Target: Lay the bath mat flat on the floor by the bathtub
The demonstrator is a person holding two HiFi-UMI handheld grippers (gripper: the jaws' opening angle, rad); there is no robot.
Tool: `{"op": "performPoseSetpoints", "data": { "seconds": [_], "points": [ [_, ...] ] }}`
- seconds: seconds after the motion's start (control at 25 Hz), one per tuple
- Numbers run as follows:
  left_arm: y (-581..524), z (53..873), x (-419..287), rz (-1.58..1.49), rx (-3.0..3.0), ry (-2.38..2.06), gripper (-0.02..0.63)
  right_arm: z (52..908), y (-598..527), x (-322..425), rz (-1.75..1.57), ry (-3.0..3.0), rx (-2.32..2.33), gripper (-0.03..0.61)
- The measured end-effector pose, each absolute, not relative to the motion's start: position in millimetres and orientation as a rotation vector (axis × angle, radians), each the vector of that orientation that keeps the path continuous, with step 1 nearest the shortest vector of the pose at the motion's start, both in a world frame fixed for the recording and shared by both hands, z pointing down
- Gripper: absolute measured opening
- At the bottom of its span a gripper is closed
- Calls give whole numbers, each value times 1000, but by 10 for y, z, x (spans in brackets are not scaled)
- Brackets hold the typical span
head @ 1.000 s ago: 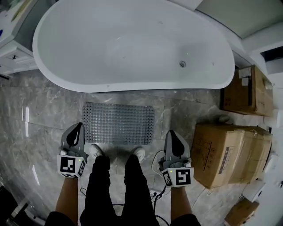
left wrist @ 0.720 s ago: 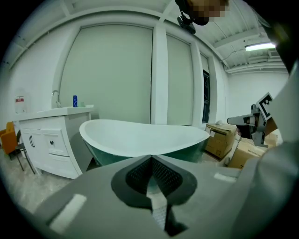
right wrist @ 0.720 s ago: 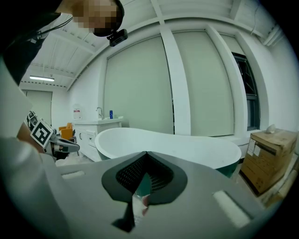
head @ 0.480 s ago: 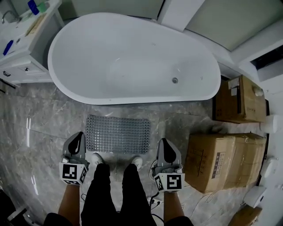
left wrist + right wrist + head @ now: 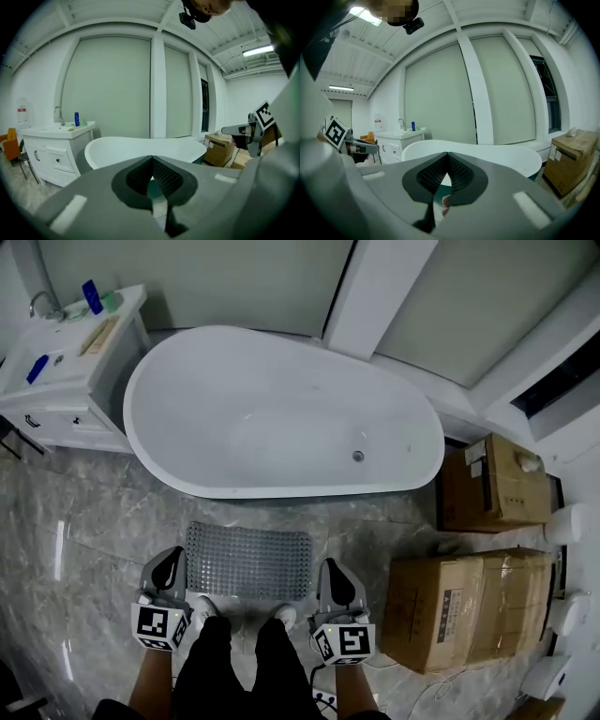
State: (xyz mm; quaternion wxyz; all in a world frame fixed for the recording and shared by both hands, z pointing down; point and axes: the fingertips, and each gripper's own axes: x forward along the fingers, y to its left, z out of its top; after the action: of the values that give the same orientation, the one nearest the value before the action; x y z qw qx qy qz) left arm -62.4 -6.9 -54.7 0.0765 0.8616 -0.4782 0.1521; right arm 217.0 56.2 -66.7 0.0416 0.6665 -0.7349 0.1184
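Bathroom surroundings
Grey marble floor point(image 5: 84, 521); white vanity cabinet point(image 5: 58, 416) at left; cardboard boxes point(image 5: 469, 607) at right; pale wall panels point(image 5: 244, 277), white pillar point(image 5: 370, 292); ceiling strip light point(image 5: 257, 50).

Jaws together, white bathtub point(image 5: 145, 146) beyond

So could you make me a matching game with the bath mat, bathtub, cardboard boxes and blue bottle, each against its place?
Things: 1 bath mat; 2 bathtub; 3 cardboard boxes; 4 blue bottle.
Places: A on the white cabinet; B lying flat before the bathtub; C right of the bathtub; D along the back wall.
Pairs: 1-B, 2-D, 3-C, 4-A.
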Motion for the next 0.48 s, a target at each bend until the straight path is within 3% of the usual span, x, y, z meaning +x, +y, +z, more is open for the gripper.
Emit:
{"op": "performPoseSetpoints", "data": {
  "seconds": [0.48],
  "points": [
    [-46,-1334,-629,340,2621,-1427,2,-1414,670,2220,304,-2299,2125,25]
  ]
}}
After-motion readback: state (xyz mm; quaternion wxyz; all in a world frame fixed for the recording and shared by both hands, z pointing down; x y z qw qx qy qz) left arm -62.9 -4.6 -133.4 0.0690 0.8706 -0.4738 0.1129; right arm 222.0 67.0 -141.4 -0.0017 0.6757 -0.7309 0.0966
